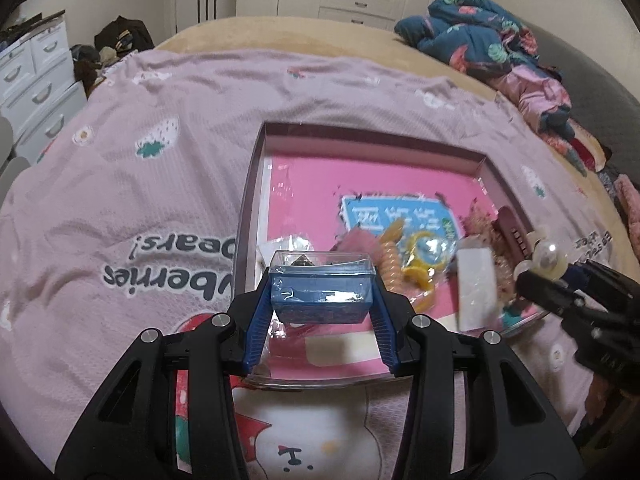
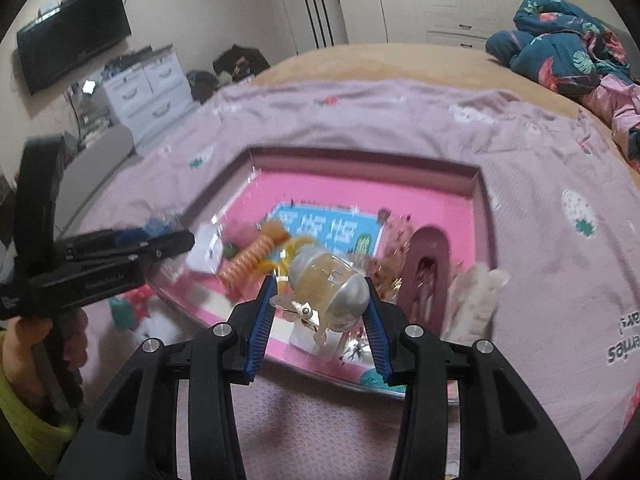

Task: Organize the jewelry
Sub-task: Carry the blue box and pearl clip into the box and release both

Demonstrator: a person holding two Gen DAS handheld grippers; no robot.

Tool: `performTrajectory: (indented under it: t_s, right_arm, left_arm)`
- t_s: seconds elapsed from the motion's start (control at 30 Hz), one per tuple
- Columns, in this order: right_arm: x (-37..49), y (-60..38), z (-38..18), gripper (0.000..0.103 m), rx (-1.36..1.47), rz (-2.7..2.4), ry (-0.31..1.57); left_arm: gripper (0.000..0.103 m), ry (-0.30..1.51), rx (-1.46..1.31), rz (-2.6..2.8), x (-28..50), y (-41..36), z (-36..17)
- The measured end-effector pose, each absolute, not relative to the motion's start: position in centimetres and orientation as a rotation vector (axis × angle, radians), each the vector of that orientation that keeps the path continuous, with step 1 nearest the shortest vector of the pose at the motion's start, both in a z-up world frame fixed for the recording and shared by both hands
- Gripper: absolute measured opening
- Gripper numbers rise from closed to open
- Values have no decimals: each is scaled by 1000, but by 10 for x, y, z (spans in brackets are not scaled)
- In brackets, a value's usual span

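Clearly both tools are loaded: my left tool (image 1: 322, 300) pinches a small blue box (image 1: 322, 292) and my right tool (image 2: 320, 312) clamps a pearly hair claw (image 2: 330, 290), both above the near edge of the pink tray (image 1: 360, 148) on the bed. Rounded and glossy, the claw could squirt sideways; either might knock the clutter inside.

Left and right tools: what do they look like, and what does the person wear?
Both tools, left and right, are matte black frames with cut-out openings, silver round bolt heads and blue ribbed pads. The left tool's side carries small white lettering, too blurred to read. A yellow-green sleeve shows at the left hand.
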State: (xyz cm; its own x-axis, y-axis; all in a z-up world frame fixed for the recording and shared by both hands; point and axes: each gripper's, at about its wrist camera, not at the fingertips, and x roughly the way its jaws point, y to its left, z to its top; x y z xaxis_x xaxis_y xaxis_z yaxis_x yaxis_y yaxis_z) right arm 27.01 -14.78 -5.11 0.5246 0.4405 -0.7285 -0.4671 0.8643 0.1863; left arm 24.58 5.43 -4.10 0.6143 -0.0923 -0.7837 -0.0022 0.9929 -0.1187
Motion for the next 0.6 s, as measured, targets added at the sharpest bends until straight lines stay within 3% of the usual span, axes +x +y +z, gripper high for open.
performTrajectory:
  t_s: [0.37, 0.5, 0.6]
  right_arm:
    - [262, -122, -76, 42, -69, 563, 903]
    - [260, -125, -73, 50, -64, 561, 903]
    - [256, -130, -69, 50, -60, 557, 898]
  left_arm:
    - [36, 954, -93, -52, 248, 51, -58]
    - [36, 962, -84, -58, 248, 49, -59]
    - [37, 963, -82, -60, 247, 47, -58]
